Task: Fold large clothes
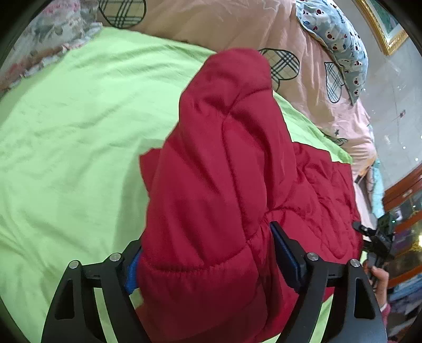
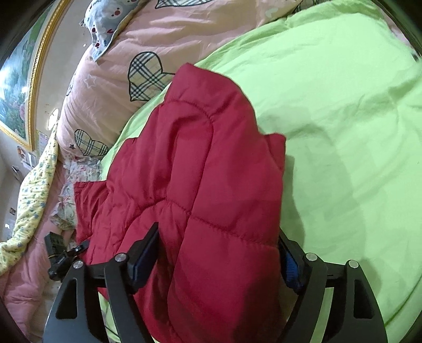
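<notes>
A red quilted jacket (image 1: 224, 158) lies folded in a puffy bundle on the green bed sheet (image 1: 79, 132). My left gripper (image 1: 205, 237) stands open around the bundle's near end. Its blue pads sit on either side of the fabric, spread wide, with the left pad partly hidden behind the cloth. The right wrist view shows the same jacket (image 2: 197, 158) on the sheet (image 2: 343, 132). My right gripper (image 2: 219, 232) is open there too, straddling the other near edge. Its left pad stands a little off the fabric, and the right pad is half hidden by it.
A pink duvet with plaid hearts (image 1: 237, 23) (image 2: 110, 92) is heaped behind the jacket, with a blue patterned pillow (image 1: 337, 39) on it. A hand (image 1: 379, 279) grips a black handle at the right edge. Floral bedding (image 2: 34, 190) hangs at the left.
</notes>
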The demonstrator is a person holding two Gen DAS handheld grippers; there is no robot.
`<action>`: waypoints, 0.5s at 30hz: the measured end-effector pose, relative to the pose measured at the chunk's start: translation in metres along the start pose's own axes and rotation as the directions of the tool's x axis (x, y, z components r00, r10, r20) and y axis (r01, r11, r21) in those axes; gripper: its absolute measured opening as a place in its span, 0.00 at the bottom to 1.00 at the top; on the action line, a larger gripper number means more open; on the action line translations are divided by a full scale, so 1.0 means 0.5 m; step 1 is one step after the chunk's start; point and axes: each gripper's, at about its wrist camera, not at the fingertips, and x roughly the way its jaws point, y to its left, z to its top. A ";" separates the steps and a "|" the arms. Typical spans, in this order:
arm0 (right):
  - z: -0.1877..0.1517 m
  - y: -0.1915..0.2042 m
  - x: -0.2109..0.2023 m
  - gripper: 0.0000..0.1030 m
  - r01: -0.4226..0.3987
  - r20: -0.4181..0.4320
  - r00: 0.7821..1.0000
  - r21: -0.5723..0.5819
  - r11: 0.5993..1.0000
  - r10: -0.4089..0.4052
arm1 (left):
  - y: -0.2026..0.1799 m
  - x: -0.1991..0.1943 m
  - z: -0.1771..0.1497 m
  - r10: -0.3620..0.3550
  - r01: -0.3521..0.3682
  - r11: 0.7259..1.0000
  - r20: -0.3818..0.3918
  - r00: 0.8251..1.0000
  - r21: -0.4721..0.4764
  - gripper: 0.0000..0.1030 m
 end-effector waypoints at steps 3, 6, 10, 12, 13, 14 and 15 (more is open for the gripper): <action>0.000 0.003 -0.004 0.82 0.025 0.013 1.000 -0.012 1.000 -0.025 | -0.004 -0.027 -0.002 0.032 -0.033 0.999 0.029 0.999 0.021 0.81; 0.001 0.011 -0.014 0.83 0.058 0.026 0.998 -0.034 0.998 -0.057 | -0.012 -0.052 -0.002 0.062 -0.063 0.998 0.066 0.996 0.020 0.83; 0.010 0.025 -0.044 0.84 0.120 0.086 0.990 -0.063 0.991 -0.114 | -0.029 -0.075 0.005 0.071 -0.074 0.997 0.097 0.993 0.024 0.83; 0.018 0.039 -0.064 0.90 0.174 0.141 0.977 -0.078 0.982 -0.162 | -0.042 -0.078 0.009 0.073 -0.077 0.996 0.107 0.992 0.039 0.83; 0.024 0.048 -0.073 0.91 0.196 0.167 0.969 -0.088 0.977 -0.180 | -0.052 -0.077 0.011 0.075 -0.081 0.995 0.108 0.991 0.051 0.83; 0.031 0.057 -0.077 0.94 0.210 0.185 0.964 -0.098 0.973 -0.190 | -0.056 -0.075 0.012 0.076 -0.082 0.995 0.103 0.992 0.061 0.83; 0.039 0.068 -0.077 0.94 0.219 0.193 0.962 -0.113 0.969 -0.195 | -0.065 -0.068 0.016 0.078 -0.085 0.994 0.092 0.993 0.074 0.83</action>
